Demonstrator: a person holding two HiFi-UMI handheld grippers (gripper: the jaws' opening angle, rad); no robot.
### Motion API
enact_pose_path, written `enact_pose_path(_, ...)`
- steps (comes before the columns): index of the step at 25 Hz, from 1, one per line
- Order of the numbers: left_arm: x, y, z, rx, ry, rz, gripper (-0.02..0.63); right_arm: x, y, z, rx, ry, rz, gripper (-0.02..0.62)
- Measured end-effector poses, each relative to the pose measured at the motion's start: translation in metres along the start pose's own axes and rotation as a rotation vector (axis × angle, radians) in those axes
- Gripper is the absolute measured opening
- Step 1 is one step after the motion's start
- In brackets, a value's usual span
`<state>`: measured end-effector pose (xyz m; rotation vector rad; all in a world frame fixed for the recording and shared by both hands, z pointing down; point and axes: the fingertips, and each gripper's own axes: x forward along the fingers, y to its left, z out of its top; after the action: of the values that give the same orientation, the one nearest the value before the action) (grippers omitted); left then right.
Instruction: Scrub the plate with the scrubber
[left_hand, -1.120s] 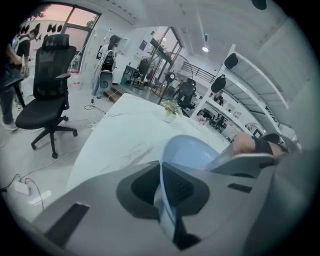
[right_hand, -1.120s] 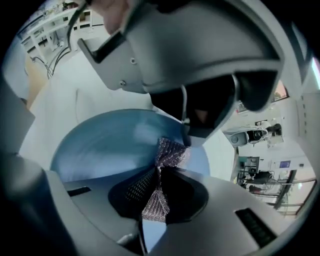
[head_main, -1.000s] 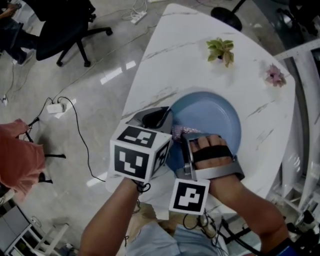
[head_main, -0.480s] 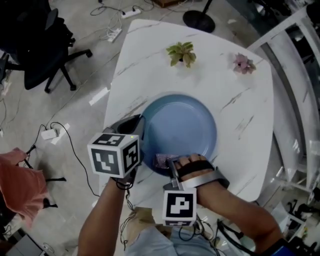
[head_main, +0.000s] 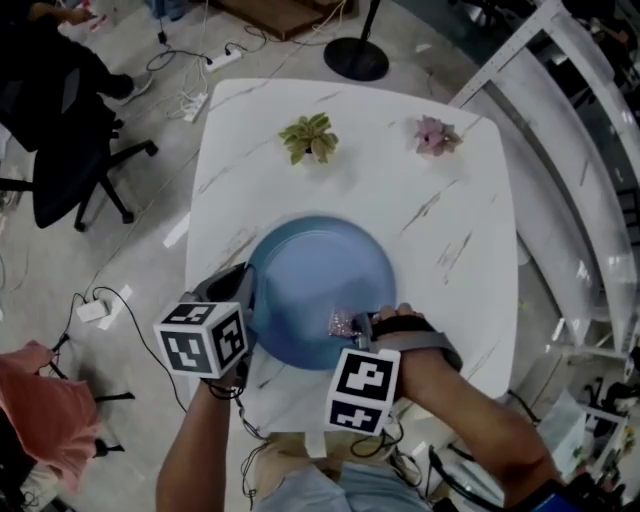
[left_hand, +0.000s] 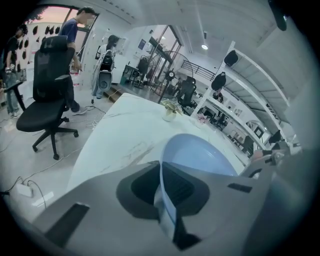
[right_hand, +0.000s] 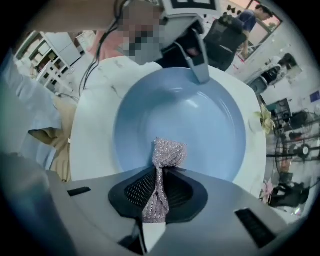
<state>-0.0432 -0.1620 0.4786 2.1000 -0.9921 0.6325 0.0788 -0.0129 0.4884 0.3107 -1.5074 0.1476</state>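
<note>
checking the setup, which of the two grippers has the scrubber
The right gripper: its jaws are shut on the sparkly pinkish scrubber, held over the blue plate. The left gripper clamps the plate's rim instead.

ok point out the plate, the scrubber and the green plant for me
plate (head_main: 318, 275), head view, on the bare blue middle of it
scrubber (right_hand: 169, 153), right gripper view, on its bunched pinkish tip
green plant (head_main: 310, 137), head view, on the centre of its leaves

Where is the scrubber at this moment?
Head view, lower centre: the scrubber is clamped in the right gripper, over the near side of the blue plate.
</note>
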Motion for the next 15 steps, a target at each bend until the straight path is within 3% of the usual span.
enact_pose_path(7, 0.001, -0.005, -0.002, 0.0, 0.001, 0.001, 0.015, 0.005, -0.055, -0.019, 0.267, 0.005, -0.052, 0.064)
enact_pose_path(15, 0.002, -0.006, 0.0, -0.009, -0.007, -0.002, 0.015, 0.011, -0.121, -0.006, 0.332, -0.063, -0.147, 0.064)
